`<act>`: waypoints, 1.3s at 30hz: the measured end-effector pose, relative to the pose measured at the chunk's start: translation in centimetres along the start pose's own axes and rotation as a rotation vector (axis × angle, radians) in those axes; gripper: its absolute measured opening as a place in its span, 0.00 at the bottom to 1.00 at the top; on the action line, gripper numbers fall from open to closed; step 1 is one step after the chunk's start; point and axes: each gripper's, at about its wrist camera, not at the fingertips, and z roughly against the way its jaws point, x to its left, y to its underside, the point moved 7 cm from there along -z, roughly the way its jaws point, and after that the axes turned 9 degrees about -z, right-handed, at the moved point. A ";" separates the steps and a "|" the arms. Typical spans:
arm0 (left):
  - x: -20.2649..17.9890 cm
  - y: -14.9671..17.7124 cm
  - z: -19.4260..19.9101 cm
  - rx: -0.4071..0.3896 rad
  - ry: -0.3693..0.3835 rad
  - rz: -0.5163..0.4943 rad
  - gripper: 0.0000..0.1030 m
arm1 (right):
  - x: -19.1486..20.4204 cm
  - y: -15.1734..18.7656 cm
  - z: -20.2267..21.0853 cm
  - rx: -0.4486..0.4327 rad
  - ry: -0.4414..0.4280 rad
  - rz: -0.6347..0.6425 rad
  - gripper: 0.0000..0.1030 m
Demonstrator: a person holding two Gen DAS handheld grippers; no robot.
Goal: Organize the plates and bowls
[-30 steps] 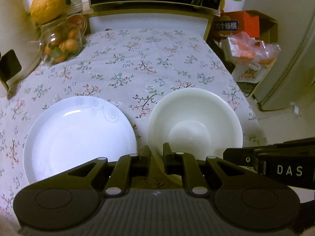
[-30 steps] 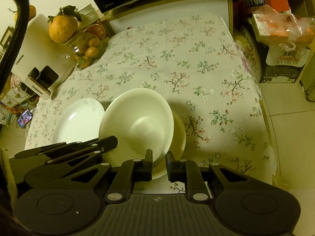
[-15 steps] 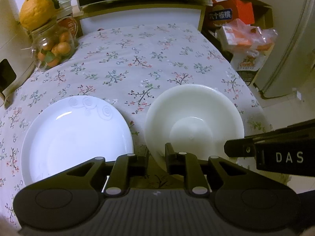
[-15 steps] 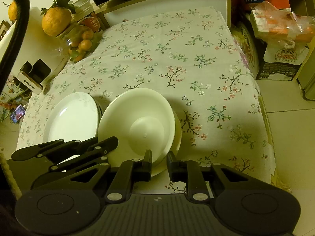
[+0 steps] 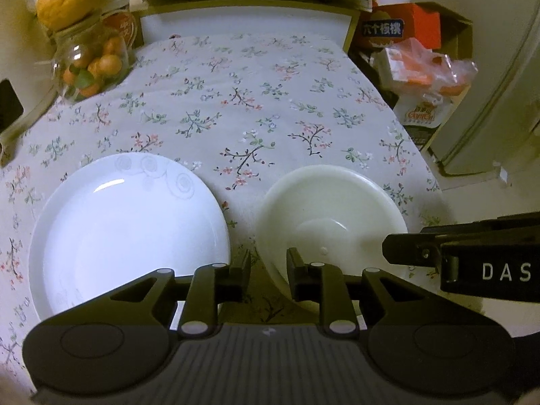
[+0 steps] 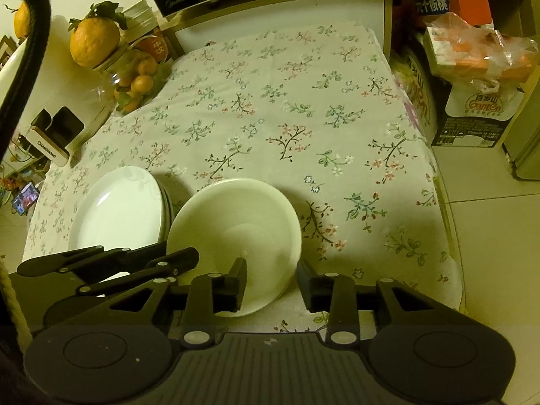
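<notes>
Both tools' jaws parted; glossy round bowl (image 6: pixel 236 233) released.

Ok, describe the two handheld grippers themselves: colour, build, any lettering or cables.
Both are matte black plastic. The left gripper and the right gripper each have two blocky fingers on angular linkage arms with pale round pivot caps, set on a ribbed grey base with two round raised discs. White letters "DAS" mark the right gripper's side in the left wrist view. A black cable curves past the right camera.
</notes>
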 end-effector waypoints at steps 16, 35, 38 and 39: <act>1.9 -1.8 0.7 -0.023 0.129 0.157 0.31 | -1.3 -1.4 0.8 -0.056 -0.006 -0.079 0.62; 1.3 -3.2 -1.8 -0.006 0.194 0.071 0.31 | -2.4 -1.2 -0.9 -0.013 -0.003 -0.194 0.73; 1.4 -3.0 -2.2 0.013 0.191 0.069 0.31 | -2.3 -1.0 -1.2 -0.005 -0.001 -0.188 0.70; 1.4 -2.9 -2.4 0.017 0.187 0.065 0.31 | -2.2 -0.9 -1.4 -0.001 -0.002 -0.186 0.69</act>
